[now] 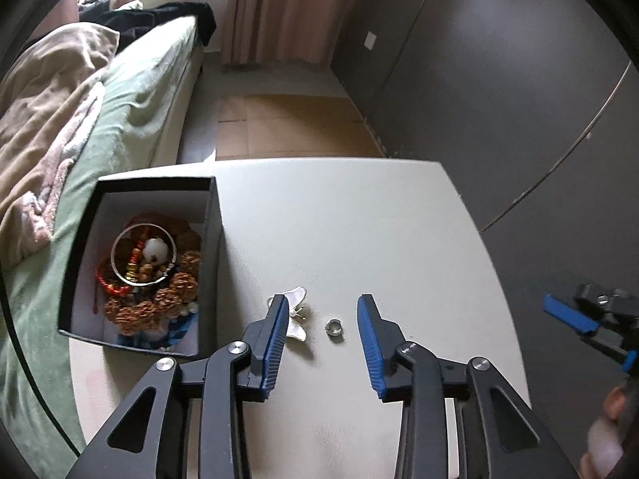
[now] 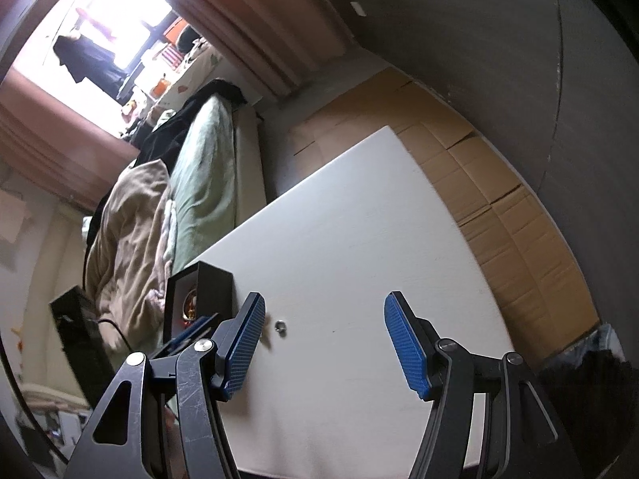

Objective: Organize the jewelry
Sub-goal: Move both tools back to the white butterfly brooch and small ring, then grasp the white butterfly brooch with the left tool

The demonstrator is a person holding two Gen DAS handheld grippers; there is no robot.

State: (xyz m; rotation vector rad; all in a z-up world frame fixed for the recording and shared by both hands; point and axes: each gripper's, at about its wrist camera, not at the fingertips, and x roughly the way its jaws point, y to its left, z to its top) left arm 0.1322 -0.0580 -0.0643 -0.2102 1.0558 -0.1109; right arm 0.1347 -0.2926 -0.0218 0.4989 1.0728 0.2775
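A black box [image 1: 213,239] with a white lining stands at the table's left edge and holds bead bracelets and a silver bangle [image 1: 143,257]. A white butterfly ornament [image 1: 297,315] and a small silver ring [image 1: 334,328] lie on the white table [image 1: 339,219] between my left gripper's fingers. My left gripper [image 1: 324,313] is open just above them, its left finger over the butterfly. My right gripper [image 2: 324,311] is open and empty, off the table's right side; it shows in the left wrist view [image 1: 575,317]. The right wrist view shows the ring [image 2: 280,326] and the box [image 2: 213,285].
A bed with a green sheet [image 1: 131,111] and a beige blanket [image 1: 48,119] runs along the table's left side. Flattened cardboard [image 1: 287,127] covers the floor beyond the table. A dark wall [image 1: 499,99] stands to the right.
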